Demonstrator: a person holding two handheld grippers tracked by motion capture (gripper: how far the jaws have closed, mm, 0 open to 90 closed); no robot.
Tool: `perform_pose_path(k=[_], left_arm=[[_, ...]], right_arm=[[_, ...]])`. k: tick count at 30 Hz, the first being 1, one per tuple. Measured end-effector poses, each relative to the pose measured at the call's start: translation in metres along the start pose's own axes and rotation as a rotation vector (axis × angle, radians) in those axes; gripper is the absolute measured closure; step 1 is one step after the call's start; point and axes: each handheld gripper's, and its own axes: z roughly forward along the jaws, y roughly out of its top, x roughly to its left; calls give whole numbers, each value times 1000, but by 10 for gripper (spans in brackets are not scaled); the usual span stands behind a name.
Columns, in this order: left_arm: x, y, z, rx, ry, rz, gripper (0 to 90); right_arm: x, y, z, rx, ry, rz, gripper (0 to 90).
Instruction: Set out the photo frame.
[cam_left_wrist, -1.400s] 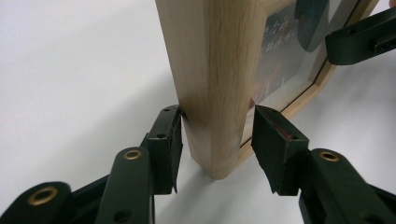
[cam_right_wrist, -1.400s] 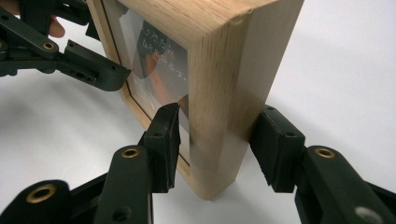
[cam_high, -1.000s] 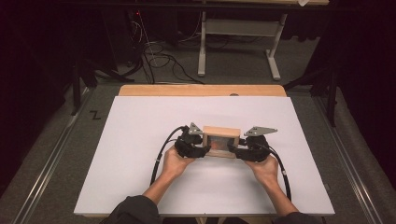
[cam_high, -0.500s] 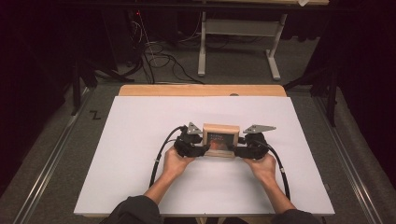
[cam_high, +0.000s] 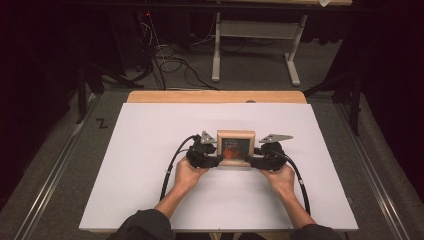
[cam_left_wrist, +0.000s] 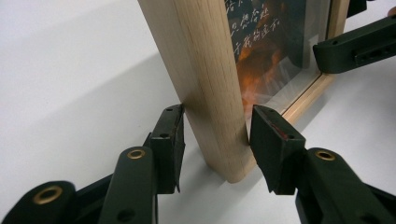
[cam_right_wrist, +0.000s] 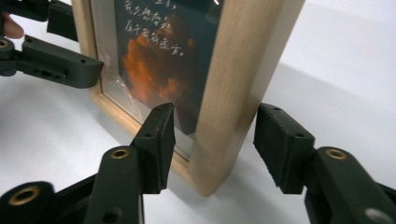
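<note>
A light wooden picture frame (cam_high: 236, 133) stands on its lower edge on the white tabletop (cam_high: 145, 180); its glass covers a dark picture with an orange patch and white script. My left gripper (cam_high: 216, 161) holds the frame's left post. In the left gripper view the frame (cam_left_wrist: 205, 70) sits between the pads (cam_left_wrist: 173, 140), which press on both sides of the wood. My right gripper (cam_high: 254, 161) straddles the right post. In the right gripper view its jaws have just been opening, and gaps show between the pads (cam_right_wrist: 161, 135) and the frame (cam_right_wrist: 243, 70).
The white sheet covers a wooden table whose bare far edge (cam_high: 215, 96) shows. Beyond it on the grey floor are a metal desk base (cam_high: 252, 35) and loose cables (cam_high: 165, 60). Black cables trail from both grippers past the person's wrists.
The frame has tipped back, so its dark picture face shows more from above. The hands stayed at its two sides.
</note>
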Motion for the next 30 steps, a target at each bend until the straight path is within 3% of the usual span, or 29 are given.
perform_pose_path(k=[11, 30], left_arm=[[-3, -2, -1, 6, -9, 13, 560], [-3, -4, 2, 15, -10, 9, 524]], right_arm=[[6, -3, -9, 26, -9, -26, 531], [3, -3, -6, 19, 6, -16, 480]])
